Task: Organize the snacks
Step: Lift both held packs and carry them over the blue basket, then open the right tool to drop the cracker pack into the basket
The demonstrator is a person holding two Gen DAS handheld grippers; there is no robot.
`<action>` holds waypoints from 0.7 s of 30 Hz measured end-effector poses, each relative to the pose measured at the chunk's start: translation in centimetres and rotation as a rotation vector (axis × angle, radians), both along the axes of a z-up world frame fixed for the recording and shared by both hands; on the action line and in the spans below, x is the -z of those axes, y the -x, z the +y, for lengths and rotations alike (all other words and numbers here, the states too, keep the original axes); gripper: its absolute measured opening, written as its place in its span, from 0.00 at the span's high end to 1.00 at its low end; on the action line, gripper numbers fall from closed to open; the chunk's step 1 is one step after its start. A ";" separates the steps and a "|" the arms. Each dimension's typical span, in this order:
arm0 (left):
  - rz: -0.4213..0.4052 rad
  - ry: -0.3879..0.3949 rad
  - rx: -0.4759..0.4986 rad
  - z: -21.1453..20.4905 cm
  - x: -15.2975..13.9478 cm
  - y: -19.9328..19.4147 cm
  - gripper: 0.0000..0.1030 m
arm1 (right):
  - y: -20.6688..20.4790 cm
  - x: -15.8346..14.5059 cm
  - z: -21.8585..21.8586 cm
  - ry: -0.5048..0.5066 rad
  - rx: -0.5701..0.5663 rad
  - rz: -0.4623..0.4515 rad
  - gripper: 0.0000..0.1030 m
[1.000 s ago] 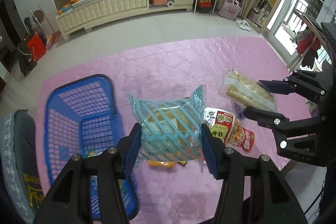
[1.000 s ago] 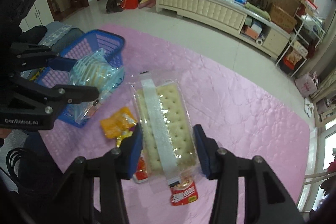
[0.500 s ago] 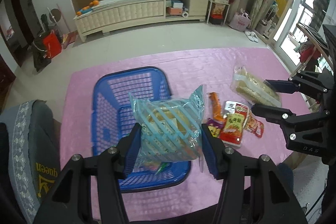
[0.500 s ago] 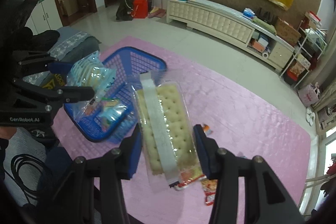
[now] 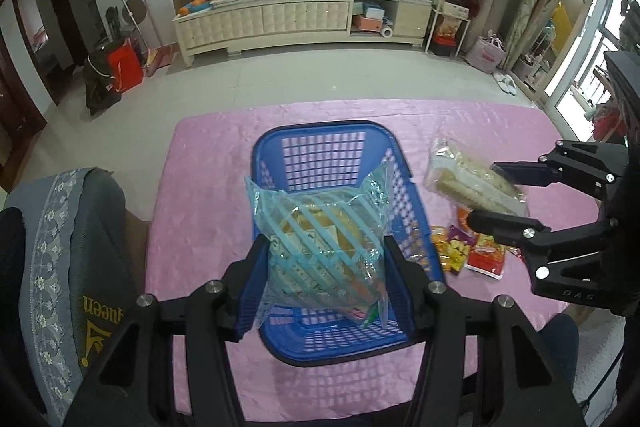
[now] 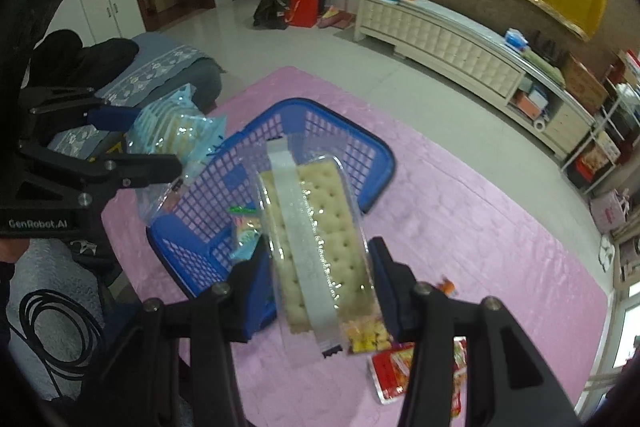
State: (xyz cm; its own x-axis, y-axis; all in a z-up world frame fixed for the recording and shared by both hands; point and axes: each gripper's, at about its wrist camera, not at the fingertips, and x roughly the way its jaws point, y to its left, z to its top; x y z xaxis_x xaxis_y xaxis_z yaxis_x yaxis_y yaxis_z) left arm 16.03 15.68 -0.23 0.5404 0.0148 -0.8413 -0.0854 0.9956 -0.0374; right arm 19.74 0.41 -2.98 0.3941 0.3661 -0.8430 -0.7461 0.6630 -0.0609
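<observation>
Striped blue snack bag (image 5: 324, 247) now over blue basket (image 5: 396, 163)

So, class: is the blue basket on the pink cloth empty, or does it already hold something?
Not empty. Through the blue basket mesh, the right wrist view shows a small snack packet lying on its floor.

Basket (image 5: 328, 143) on table (image 5: 208, 195); loose packets (image 5: 472, 251) right.

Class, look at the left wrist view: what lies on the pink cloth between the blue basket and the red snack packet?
A small pile of yellow and purple snack packets lies between the blue basket and red snack packet, in the left wrist view.
</observation>
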 end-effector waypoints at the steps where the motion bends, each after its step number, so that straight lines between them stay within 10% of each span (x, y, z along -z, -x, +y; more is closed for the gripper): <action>1: 0.002 -0.001 -0.003 0.4 0.1 -0.2 0.49 | -0.3 0.4 0.6 0.006 -0.014 0.004 0.50; 21: 0.038 0.008 -0.022 4.4 2.8 -3.7 0.49 | -5.7 5.7 6.6 0.071 -0.100 0.032 0.50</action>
State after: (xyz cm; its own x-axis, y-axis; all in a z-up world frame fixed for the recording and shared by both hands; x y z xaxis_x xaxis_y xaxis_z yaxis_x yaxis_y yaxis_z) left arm 19.75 20.12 -3.08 0.5078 0.0198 -0.8613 -0.1092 0.9932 -0.0415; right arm 25.40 6.99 -8.64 0.3310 0.3412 -0.8798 -0.8105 0.5803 -0.0799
